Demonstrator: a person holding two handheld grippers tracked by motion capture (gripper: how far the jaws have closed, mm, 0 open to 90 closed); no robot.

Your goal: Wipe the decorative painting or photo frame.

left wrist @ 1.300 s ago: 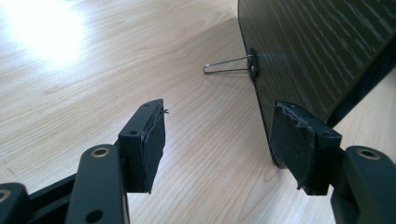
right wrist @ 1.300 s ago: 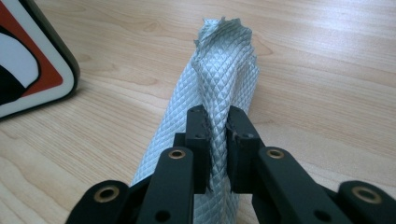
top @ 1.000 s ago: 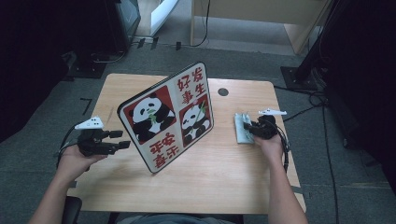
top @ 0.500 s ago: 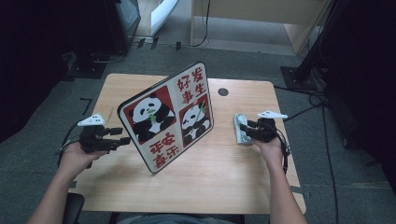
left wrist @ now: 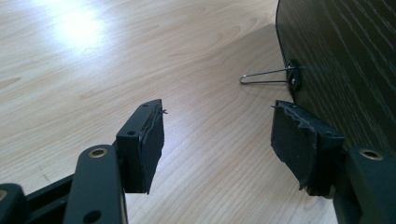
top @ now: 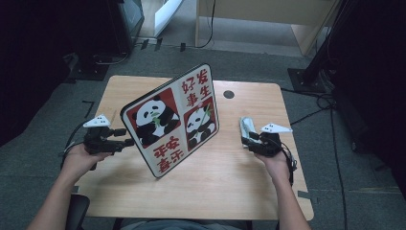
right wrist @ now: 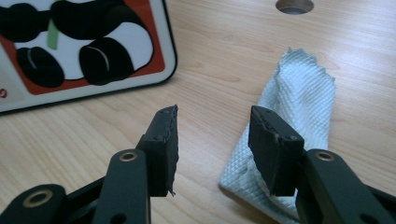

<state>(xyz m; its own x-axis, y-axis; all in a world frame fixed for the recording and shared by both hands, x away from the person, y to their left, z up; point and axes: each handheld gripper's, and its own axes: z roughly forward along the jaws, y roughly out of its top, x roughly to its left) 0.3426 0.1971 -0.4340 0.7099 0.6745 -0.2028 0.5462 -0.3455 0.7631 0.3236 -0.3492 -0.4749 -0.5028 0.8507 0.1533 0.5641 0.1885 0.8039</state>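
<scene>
A panda sign board [top: 172,120], red and white with red characters, stands tilted in the middle of the wooden table [top: 230,187]. My left gripper [top: 127,137] is open at the board's left; in the left gripper view its jaws [left wrist: 217,135] hold nothing, beside the board's dark back [left wrist: 345,51] and wire stand [left wrist: 266,77]. A folded white cloth [top: 246,125] lies right of the board. My right gripper [top: 245,139] is at the cloth's near end. Its jaws [right wrist: 212,140] have just been opening, with bare table between them; the cloth [right wrist: 303,93] lies beside and under the right jaw.
A round cable hole [top: 229,94] sits near the table's far edge behind the board. Cables trail from both grippers off the table sides. Dark equipment and a wooden cabinet stand on the floor beyond the table.
My right gripper has drawn back toward the table's near edge, off the cloth, and its jaws stand wider. The left gripper and the board have hardly moved.
</scene>
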